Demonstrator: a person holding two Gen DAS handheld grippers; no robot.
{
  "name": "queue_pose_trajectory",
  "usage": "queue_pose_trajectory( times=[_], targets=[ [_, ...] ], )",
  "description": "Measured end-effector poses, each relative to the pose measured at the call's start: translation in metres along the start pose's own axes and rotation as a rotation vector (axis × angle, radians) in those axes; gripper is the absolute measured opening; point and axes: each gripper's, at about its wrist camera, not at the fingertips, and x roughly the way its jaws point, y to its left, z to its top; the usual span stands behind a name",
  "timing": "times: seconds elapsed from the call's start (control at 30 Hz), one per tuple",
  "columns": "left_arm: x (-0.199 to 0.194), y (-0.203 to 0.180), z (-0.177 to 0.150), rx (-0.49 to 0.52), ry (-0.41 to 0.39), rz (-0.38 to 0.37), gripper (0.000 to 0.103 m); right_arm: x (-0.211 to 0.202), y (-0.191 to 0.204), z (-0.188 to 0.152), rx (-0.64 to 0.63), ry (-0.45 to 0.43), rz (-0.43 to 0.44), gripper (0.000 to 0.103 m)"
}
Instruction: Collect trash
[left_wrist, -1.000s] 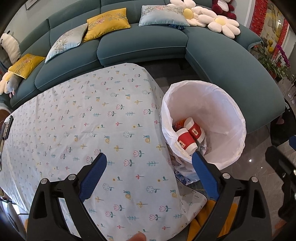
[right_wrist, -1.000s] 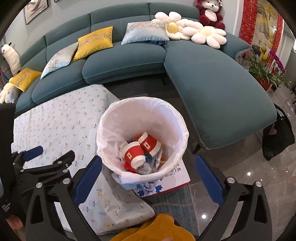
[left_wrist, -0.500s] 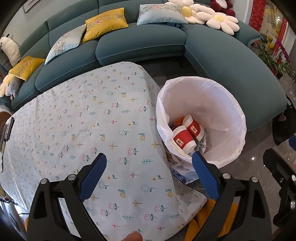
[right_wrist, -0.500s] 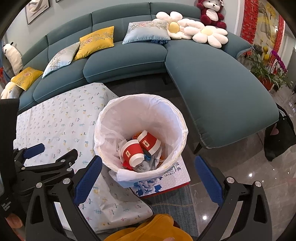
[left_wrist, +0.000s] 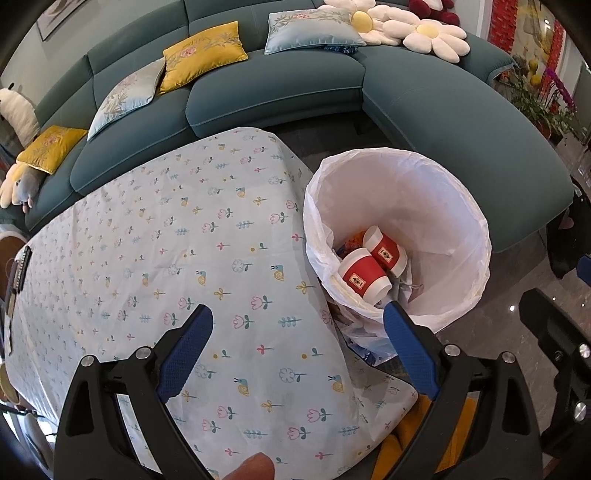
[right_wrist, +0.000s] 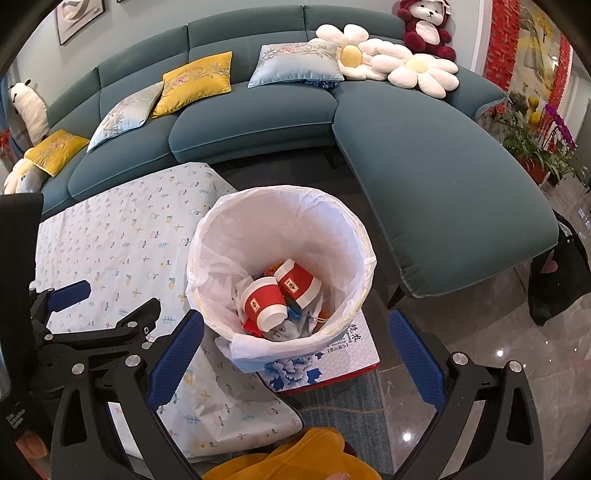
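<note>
- The left hand-held gripper (left_wrist: 295, 332) is being held wide open over the worktop (left_wrist: 155, 236), and nothing is being gripped between its blue fingers (left_wrist: 184, 350).
- The right hand-held gripper (right_wrist: 295, 354) is also being held wide open, and nothing is being carried by it. It is being kept above the near edge of the bin (right_wrist: 229, 221).
- The bin is being lined by a white bag (left_wrist: 424, 206) and is standing on the floor, just beside the corner of the worktop.
- The trash is being kept down in the bottom of the bin: two red and white paper cups (right_wrist: 264, 302) are lying on their sides, touching each other, with crumpled wrappers (right_wrist: 295, 325) under them.
- A blue and white flat box (right_wrist: 343, 358) is being pressed under the bin.
- The worktop is being covered by a cloth (right_wrist: 110, 243) with small flowers and snails on it.
- A teal sofa (right_wrist: 424, 155) with yellow and pale blue cushions (right_wrist: 195, 81) is being seen behind everything.
- A fingertip (left_wrist: 251, 469) is being seen at the bottom edge of the left view.
</note>
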Motion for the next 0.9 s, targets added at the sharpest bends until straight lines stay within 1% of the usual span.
queue_pose_trajectory(
  times=[0.27,0.4,0.53,0.9],
  targets=[
    [0.0001,0.0056,-0.0011,-0.033,0.006,0.016,0.089,-0.002,0.001,-0.0006,-0.008,-0.008,0.001,0.096],
    [-0.0014,0.0045,-0.0017,-0.028,0.002,0.019,0.089,-0.0021,0.0022,-0.0004,-0.016,-0.01,0.001,0.096],
    [-0.0024,0.0031,-0.0028,-0.023,0.0,0.038,0.089,-0.0014,0.0036,-0.0012,-0.019,-0.007,0.0,0.096],
    [-0.0036,-0.0013,-0.0072,-0.02,0.0,0.038,0.089,0.0005,0.0012,-0.0066,-0.019,-0.004,-0.009,0.096]
  ],
)
